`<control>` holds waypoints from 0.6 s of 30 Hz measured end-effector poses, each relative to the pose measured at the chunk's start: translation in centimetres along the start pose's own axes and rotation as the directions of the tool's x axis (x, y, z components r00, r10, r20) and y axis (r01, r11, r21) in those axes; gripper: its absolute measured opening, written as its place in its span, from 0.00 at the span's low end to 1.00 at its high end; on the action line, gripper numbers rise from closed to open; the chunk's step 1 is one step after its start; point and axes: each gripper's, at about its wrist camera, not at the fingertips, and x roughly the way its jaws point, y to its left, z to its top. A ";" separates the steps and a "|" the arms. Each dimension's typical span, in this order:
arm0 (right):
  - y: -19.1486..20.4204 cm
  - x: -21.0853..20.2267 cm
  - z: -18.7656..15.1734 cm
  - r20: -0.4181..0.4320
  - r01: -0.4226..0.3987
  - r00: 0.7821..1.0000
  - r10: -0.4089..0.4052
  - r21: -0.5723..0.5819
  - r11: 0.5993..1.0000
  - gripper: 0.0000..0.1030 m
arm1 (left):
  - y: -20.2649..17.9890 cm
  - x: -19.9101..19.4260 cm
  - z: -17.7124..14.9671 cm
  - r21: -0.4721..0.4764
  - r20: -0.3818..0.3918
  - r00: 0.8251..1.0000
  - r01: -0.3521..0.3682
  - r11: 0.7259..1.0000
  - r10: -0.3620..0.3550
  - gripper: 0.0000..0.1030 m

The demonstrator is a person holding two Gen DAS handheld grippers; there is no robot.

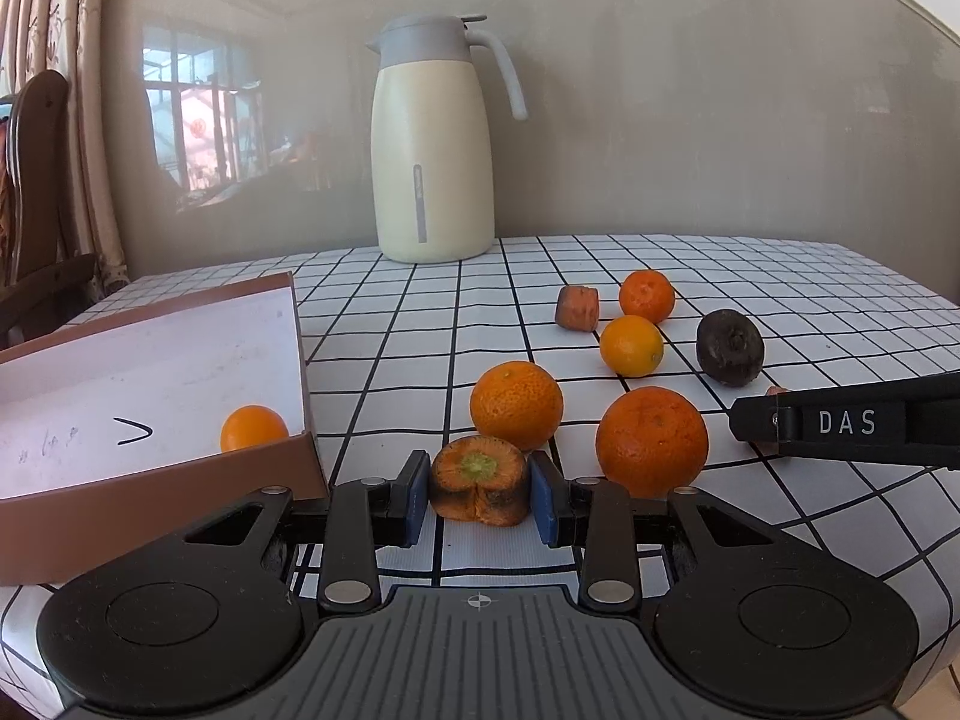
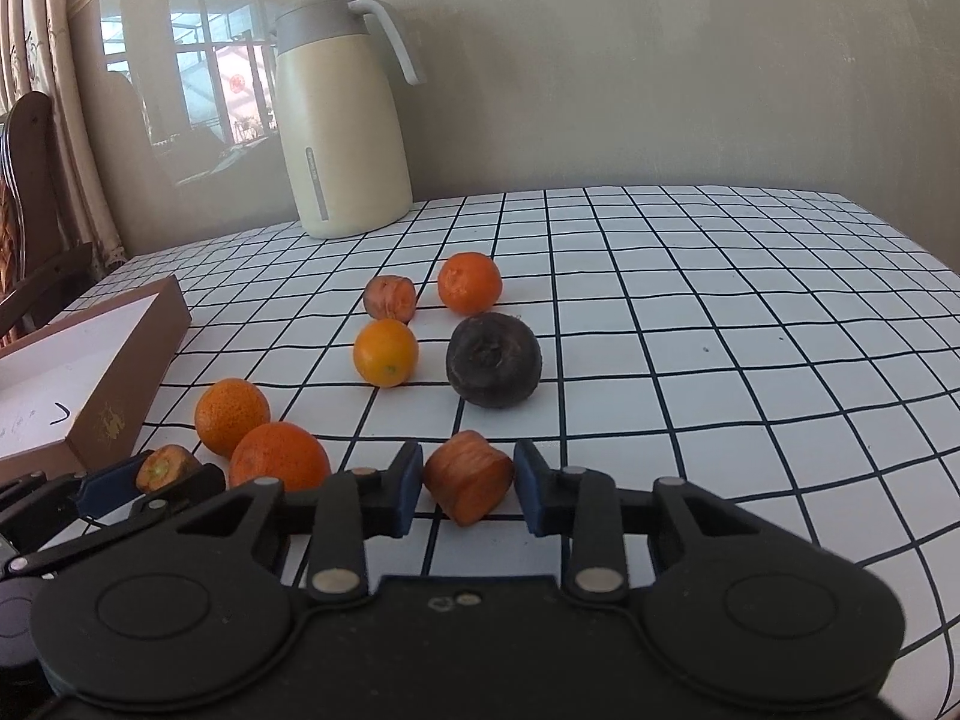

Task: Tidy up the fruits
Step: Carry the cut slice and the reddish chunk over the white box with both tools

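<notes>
My left gripper [image 1: 479, 495] is shut on a carrot top piece [image 1: 478, 479] with a green core, just above the cloth beside the brown box [image 1: 150, 480]. One small orange [image 1: 253, 427] lies in the box. My right gripper [image 2: 465, 489] has its jaws around a carrot chunk [image 2: 469, 476], the pads close to it or touching. Loose on the table are several oranges [image 1: 516, 403] [image 1: 651, 439] [image 1: 631, 345] [image 1: 646, 295], another carrot piece [image 1: 578, 308] and a dark round fruit [image 1: 729, 347]. The right gripper's finger [image 1: 840, 423] shows in the left wrist view.
A cream thermos jug [image 1: 432, 150] stands at the back of the checked tablecloth [image 2: 720, 300]. A wooden chair [image 1: 36, 192] and a curtain are at the left. The table edge runs at the right.
</notes>
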 end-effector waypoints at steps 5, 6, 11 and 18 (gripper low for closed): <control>0.3 -0.3 -0.2 0.007 0.010 1.000 -0.010 -0.026 1.000 0.23 | 0.1 -0.1 0.0 -0.005 0.002 1.000 -0.001 1.000 0.001 0.34; 0.2 -0.4 -0.2 0.008 0.013 1.000 -0.013 -0.024 1.000 0.23 | 0.1 -0.2 -0.1 -0.007 0.003 1.000 -0.002 1.000 0.002 0.34; -0.1 -1.1 -0.5 0.015 0.009 1.000 -0.009 -0.021 1.000 0.23 | 0.1 -0.3 -0.1 -0.015 0.002 1.000 0.004 1.000 -0.004 0.34; -0.3 -2.4 -0.3 0.033 -0.026 0.999 0.026 0.000 1.000 0.23 | 0.3 -1.3 -0.2 -0.014 0.014 1.000 0.028 1.000 -0.028 0.34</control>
